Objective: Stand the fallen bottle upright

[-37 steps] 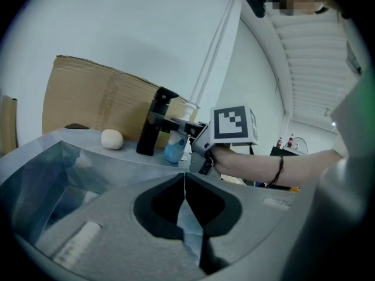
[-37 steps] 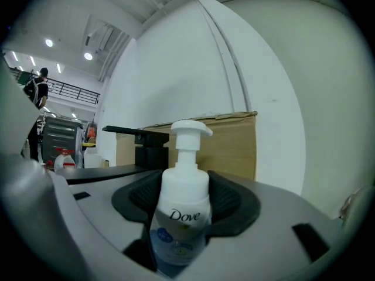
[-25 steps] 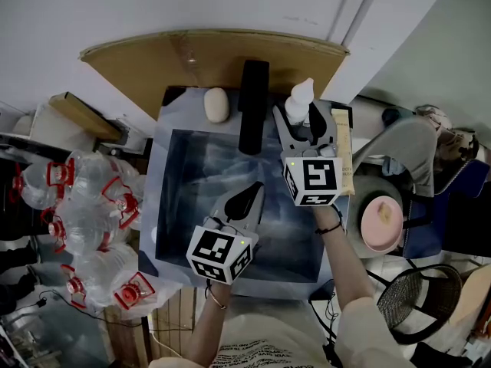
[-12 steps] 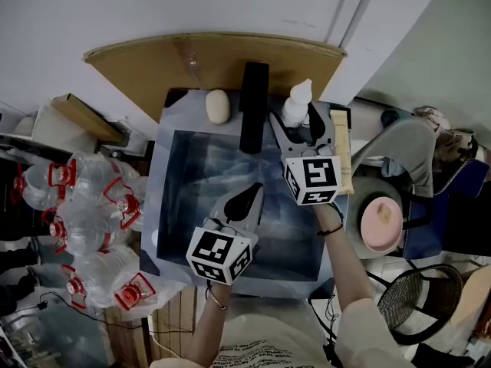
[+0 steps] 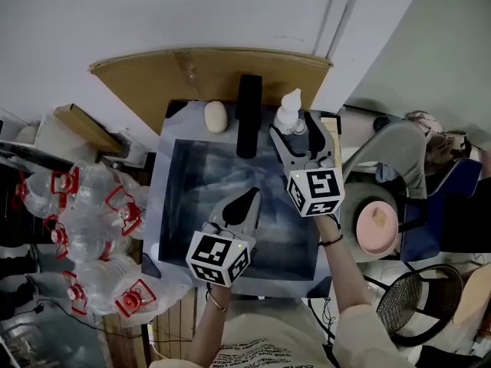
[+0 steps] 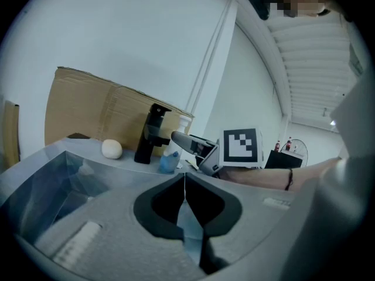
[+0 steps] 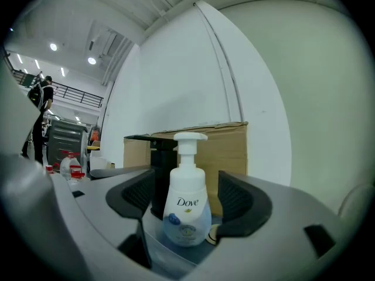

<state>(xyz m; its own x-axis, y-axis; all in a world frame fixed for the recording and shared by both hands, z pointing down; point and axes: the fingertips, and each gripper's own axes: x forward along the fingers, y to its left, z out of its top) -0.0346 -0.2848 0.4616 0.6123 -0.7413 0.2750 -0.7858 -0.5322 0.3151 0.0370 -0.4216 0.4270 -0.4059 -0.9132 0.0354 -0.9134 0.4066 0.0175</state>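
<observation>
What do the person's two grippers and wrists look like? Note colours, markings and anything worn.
Both the left gripper and right gripper have grey bodies, black jaw pads and a white cube with black square markers. Thin wristbands on the left and right; pale right sleeve.

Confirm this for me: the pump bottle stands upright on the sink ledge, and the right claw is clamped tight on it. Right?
Not quite. The pump bottle stands upright on the sink ledge, but the right claw is not clamped on it: its jaws have just been opening and stand apart, with a gap on each side of the bottle. The right gripper view shows it.
</observation>
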